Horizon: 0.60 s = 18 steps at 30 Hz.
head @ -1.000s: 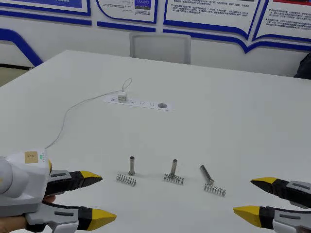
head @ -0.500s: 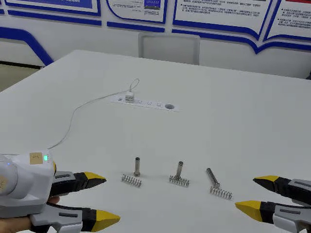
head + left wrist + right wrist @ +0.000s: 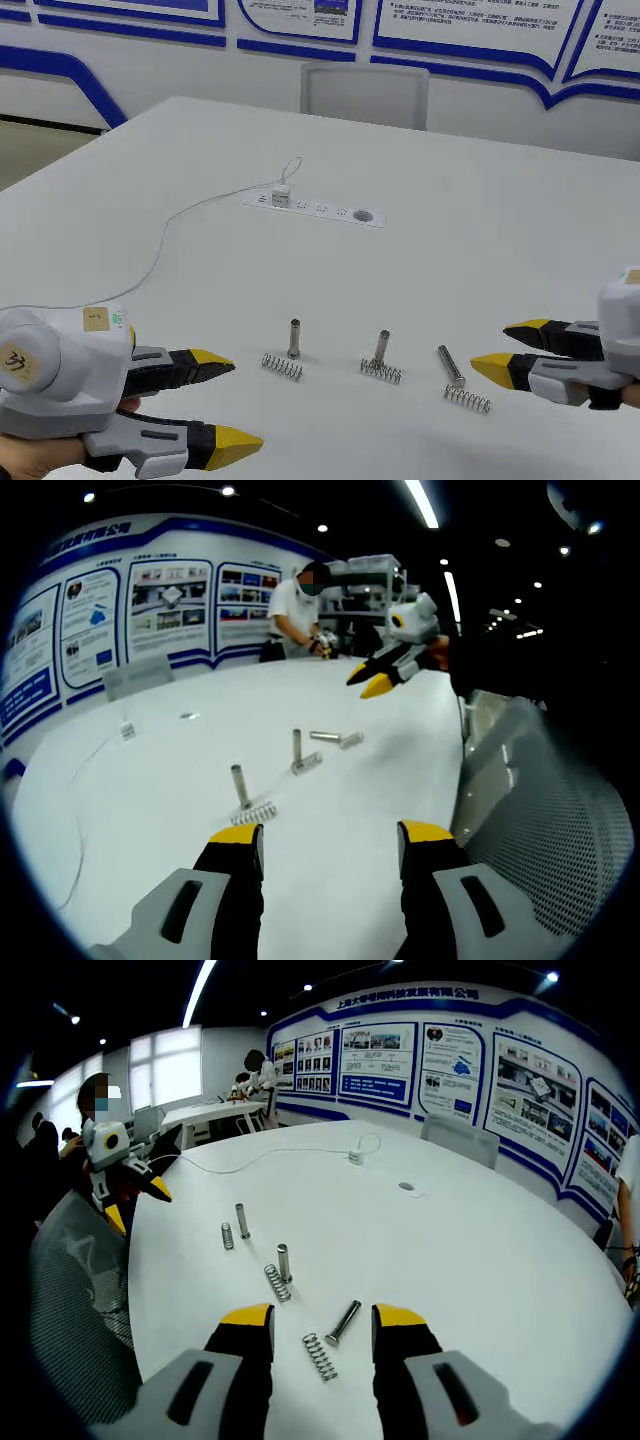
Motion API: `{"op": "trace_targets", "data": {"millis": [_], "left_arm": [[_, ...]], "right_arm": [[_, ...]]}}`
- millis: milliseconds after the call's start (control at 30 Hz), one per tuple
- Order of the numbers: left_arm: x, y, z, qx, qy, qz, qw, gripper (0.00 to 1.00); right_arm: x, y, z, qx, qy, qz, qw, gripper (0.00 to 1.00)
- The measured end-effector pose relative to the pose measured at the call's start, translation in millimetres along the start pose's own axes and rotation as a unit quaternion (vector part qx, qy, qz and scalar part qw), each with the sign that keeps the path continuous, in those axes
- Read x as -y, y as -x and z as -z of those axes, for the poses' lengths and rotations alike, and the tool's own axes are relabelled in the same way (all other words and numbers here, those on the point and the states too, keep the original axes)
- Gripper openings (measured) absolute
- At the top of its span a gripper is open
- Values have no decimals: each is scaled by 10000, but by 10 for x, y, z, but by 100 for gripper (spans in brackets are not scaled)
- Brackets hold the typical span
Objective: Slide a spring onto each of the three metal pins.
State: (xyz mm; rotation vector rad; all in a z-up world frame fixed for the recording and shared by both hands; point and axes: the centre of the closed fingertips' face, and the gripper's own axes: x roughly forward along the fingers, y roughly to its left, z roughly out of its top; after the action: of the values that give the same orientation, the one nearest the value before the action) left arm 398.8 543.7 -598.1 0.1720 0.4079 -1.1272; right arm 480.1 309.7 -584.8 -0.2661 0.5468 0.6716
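The left gripper (image 3: 240, 402) is hovering above the near edge of the white bench (image 3: 480, 250), its yellow-tipped jaws spread with nothing between them. The right gripper (image 3: 490, 345) is also holding its jaws apart and empty, pointing inward at the row of parts.

The parts are lying between the two grippers. Just ahead of the left gripper's tips, the left pin (image 3: 294, 338) is standing upright with the left spring (image 3: 282, 366) lying at its foot. Farther along, the middle pin (image 3: 381, 348) is standing slightly tilted, with the middle spring (image 3: 382, 372) beside its base. Closest to the right gripper's tips, the right pin (image 3: 451, 366) is lying on its side, the right spring (image 3: 467, 399) resting loose just beside it. No spring is sitting on a pin.

Well beyond both grippers, a socket strip (image 3: 312, 209) is lying flat with a white cable (image 3: 165, 235) trailing from it.
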Motion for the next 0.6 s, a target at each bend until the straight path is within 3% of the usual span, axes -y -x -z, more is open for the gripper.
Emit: {"op": "trace_targets", "data": {"millis": [467,600], "left_arm": [[54,-40,7,10,-7,108,9999,54],[76,-49,14,0,-36,153,9999,54]], "right_arm": [[209,-372,43,-672,-222,248,9972,31],[272,-475,131,-854,-523,373,9943,30]]}}
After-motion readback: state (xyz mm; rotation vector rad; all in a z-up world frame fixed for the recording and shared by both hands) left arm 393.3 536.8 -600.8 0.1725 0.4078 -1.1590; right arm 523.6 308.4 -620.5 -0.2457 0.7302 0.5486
